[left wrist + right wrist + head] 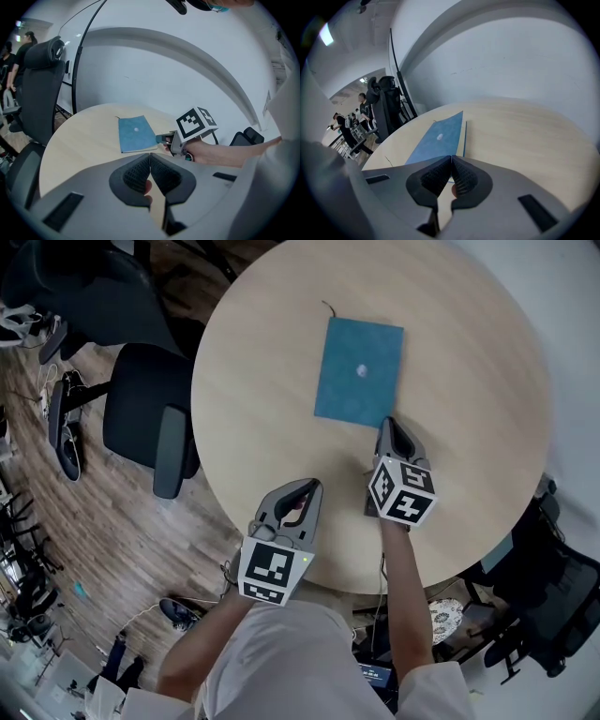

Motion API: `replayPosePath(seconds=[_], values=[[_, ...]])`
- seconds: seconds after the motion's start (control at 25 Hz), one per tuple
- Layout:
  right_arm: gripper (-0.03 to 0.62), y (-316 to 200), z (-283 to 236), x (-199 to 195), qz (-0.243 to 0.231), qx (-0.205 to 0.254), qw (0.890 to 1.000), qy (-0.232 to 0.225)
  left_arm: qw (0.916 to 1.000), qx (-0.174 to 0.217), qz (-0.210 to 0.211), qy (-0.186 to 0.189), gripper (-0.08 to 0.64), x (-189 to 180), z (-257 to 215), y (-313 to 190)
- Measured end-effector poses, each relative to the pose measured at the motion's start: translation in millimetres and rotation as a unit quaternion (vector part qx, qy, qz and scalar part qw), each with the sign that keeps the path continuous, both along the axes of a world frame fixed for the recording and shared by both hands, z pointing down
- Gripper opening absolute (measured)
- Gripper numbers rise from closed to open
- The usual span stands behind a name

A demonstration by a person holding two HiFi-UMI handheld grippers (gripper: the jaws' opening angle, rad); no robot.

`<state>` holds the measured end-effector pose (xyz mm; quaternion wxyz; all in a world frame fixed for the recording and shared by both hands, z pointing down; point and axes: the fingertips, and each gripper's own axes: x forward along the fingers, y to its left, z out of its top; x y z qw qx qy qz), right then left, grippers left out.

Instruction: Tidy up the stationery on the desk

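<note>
A blue notebook [352,395] lies flat on the round wooden table [272,362], with a small white spot on its cover. My right gripper [387,423] is shut and holds nothing, its tips right at the notebook's near right corner. In the right gripper view the notebook [436,138] stretches away just beyond the closed tips [451,159]. My left gripper [309,486] is also shut and empty, over the table's near edge, well short of the notebook. In the left gripper view the notebook [136,133] lies beyond the right gripper [164,138].
A dark office chair [150,418] stands at the table's left on the wooden floor. Another black chair [553,596] is at the lower right. A white wall curves behind the table. People stand far off at the left [340,124].
</note>
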<state>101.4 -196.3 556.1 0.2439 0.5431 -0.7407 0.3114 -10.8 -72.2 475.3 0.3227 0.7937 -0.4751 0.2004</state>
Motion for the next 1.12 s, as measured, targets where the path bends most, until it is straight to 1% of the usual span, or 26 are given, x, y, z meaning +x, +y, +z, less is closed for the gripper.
replayPosePath(seconds=[0.2,0.44,0.6,0.76,1.0,1.04,1.08,1.12], values=[[0.034,23,-2,-2,0.010,-0.015,1.000,-0.009,0.9999,0.005,0.014,-0.002,0.020,1,-6,11],[0.034,67,-2,-2,0.010,-0.035,0.999,-0.018,0.9997,0.009,0.024,-0.004,0.020,2,-10,26],[0.034,93,-3,-6,0.011,-0.040,0.999,-0.016,0.9995,0.010,0.028,-0.008,0.020,-2,-11,35],[0.035,103,0,-4,0.018,-0.038,0.999,-0.010,0.9997,0.007,0.019,-0.015,0.020,-8,-3,36],[0.040,107,6,-6,0.025,-0.054,0.998,-0.027,0.9998,0.004,0.011,-0.019,0.020,-15,6,23],[0.068,107,9,-6,0.026,-0.059,0.997,-0.036,0.9998,0.003,0.009,-0.020,0.020,-16,9,20],[0.128,105,12,-7,0.027,-0.064,0.997,-0.045,0.9998,0.001,0.005,-0.021,0.021,-16,13,16],[0.138,104,14,-8,0.028,-0.069,0.996,-0.052,0.9998,-0.002,0.002,-0.021,0.021,-17,18,12]])
